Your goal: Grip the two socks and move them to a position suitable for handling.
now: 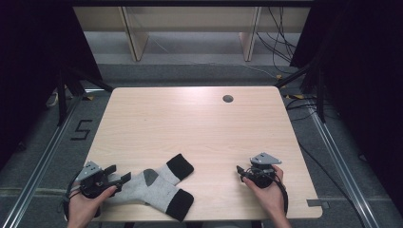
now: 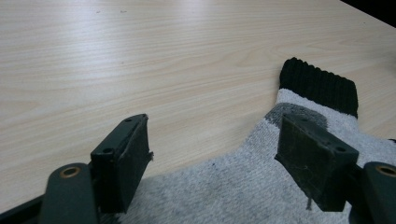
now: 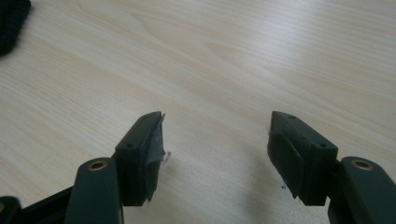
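Both grippers rest low at the near edge of the wooden table (image 1: 199, 123), each with its jaws spread wide and nothing clamped. From the high view, the left gripper (image 1: 121, 176) sits at the near left corner with its black jaws reaching onto the toe end of a pair of grey socks (image 1: 152, 186), which lie crossed at the near left, their black cuffs pointing right and away. The right gripper (image 1: 241, 172) waits well apart on bare wood at the near right, its tips turned toward the socks. This looks like the opening of a grasp: the left gripper is lined up over the fabric but its pads do not yet press on it. The next move, as I judge it, calls for lowering those jaws so that knit bunches between the pads before they close, since flat cloth on a smooth top gives little to bite; the right gripper would then have to travel left to take a cuff. The left gripper view adds what the high view cannot: grey knit (image 2: 224, 186) spreads flat in the gap between the two pads, with one ribbed black cuff (image 2: 320, 86) lying beyond. The right gripper view shows plain wood between its jaws and a dark cuff edge (image 3: 11, 23) at its far left corner.
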Demonstrator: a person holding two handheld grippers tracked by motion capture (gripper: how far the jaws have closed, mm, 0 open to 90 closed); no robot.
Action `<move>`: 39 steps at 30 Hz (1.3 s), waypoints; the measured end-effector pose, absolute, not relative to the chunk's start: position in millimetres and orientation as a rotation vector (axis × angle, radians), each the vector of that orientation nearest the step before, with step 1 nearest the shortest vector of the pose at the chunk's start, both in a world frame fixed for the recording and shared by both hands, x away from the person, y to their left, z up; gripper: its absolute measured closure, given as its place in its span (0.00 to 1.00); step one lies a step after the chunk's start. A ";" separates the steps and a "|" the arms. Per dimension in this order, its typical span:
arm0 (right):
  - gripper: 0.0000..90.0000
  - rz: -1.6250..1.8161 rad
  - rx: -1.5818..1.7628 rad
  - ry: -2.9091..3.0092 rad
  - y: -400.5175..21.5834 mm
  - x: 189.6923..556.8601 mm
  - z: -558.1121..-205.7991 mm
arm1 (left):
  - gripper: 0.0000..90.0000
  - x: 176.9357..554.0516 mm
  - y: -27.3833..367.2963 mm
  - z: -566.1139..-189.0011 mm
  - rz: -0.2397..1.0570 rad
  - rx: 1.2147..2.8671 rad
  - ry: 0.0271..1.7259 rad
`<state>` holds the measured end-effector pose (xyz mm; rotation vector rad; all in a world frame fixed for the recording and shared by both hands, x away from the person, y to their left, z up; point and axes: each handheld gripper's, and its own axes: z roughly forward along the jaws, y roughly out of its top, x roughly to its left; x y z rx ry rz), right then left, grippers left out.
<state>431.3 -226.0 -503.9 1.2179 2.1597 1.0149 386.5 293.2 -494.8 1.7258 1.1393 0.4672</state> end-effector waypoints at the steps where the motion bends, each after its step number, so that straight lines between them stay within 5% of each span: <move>1: 0.41 1.025 1.236 2.156 -226.1 431.5 -504.1 | 0.28 386.7 290.7 -494.5 0.457 1.724 1.152; 29: 0.40 1.018 1.234 2.168 -221.0 429.3 -498.7 | 0.21 422.2 220.0 -493.8 0.212 2.157 0.964; 39: 0.40 1.009 1.224 2.179 -218.1 429.0 -498.7 | 0.22 421.1 217.7 -501.2 0.205 2.161 0.982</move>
